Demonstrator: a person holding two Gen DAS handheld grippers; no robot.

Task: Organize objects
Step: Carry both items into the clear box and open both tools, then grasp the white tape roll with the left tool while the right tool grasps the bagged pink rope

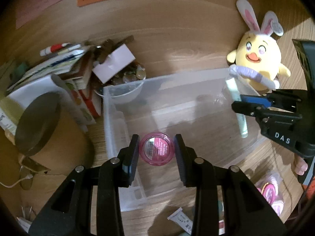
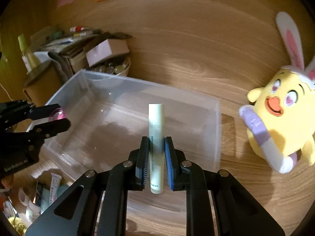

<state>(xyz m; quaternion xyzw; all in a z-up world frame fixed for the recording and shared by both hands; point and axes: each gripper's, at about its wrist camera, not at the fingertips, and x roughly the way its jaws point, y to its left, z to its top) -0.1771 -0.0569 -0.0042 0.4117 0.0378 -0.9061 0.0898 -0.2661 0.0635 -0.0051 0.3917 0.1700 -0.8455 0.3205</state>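
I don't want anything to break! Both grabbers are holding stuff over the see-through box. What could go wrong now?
1. The pink jar is round and smooth; the left gripper holds it only by its sides, so it could slip and drop hard into the clear bin.
2. The pale tube in the right gripper sticks far past the fingers, so it might tilt or hit the bin's wall.
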